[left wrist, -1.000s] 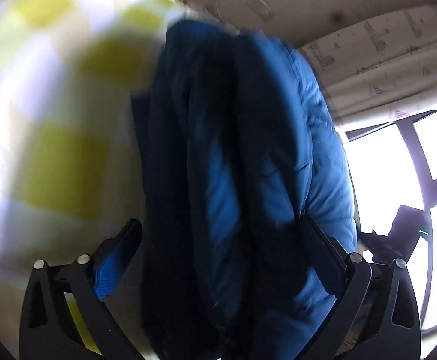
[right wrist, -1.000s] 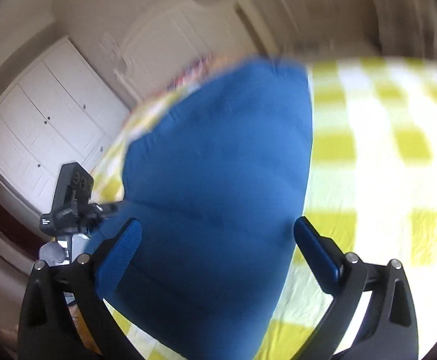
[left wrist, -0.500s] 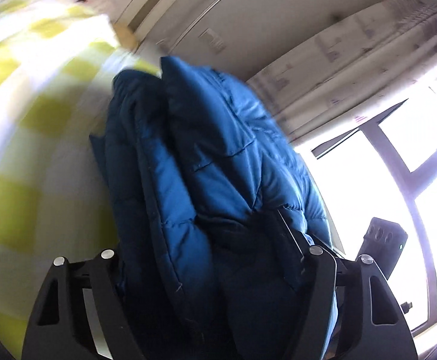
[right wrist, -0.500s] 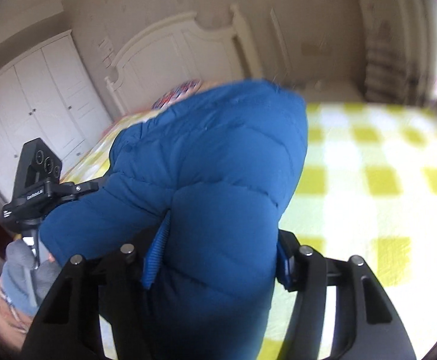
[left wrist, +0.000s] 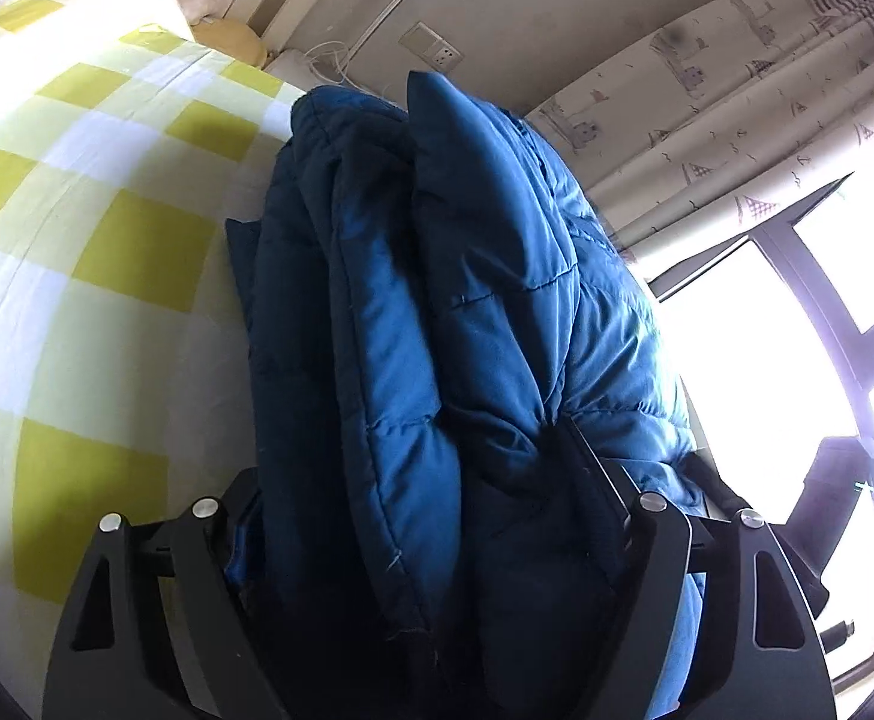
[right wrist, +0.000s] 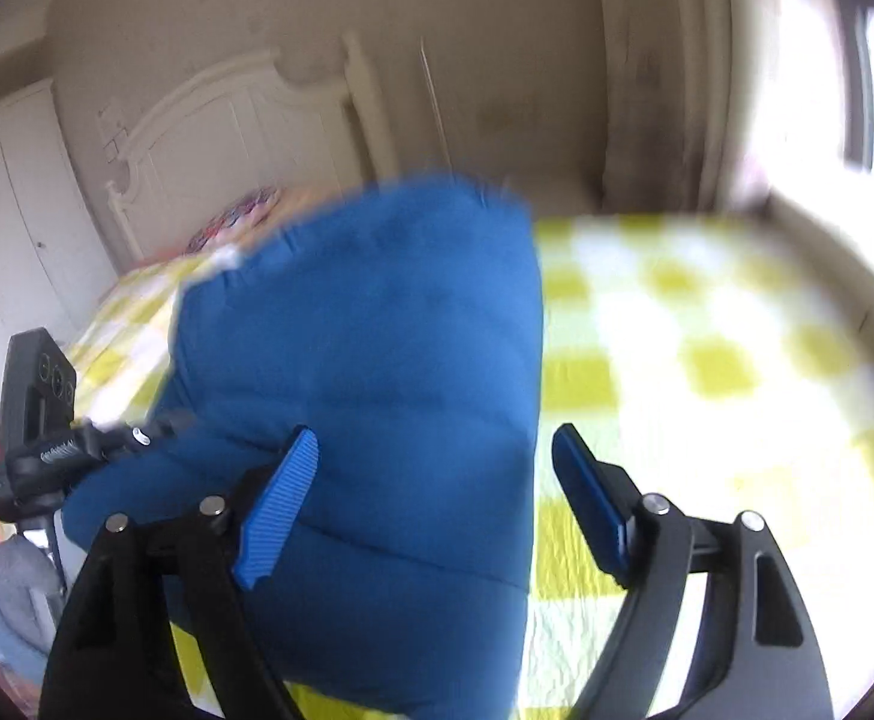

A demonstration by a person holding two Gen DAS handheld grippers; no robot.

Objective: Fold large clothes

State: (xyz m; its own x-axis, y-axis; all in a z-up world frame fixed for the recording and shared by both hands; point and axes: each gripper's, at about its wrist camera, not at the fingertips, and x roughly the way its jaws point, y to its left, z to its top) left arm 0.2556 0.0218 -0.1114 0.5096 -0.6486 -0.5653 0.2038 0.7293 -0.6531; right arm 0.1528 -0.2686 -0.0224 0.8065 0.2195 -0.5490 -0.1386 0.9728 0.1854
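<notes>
Two tongs frame one blue padded jacket lying bunched on a bed with a yellow-and-white checked cover. Left tongs: jaws have just been opening, yet thick folds of the jacket fill the gap and both pads are buried in fabric, gripping it. Right tongs: jaws have just been opening and stand apart; the left pad lies against the jacket, the right pad is clear of it, over the cover. A curtain hangs at 2 o'clock, a headboard at 10 o'clock.
</notes>
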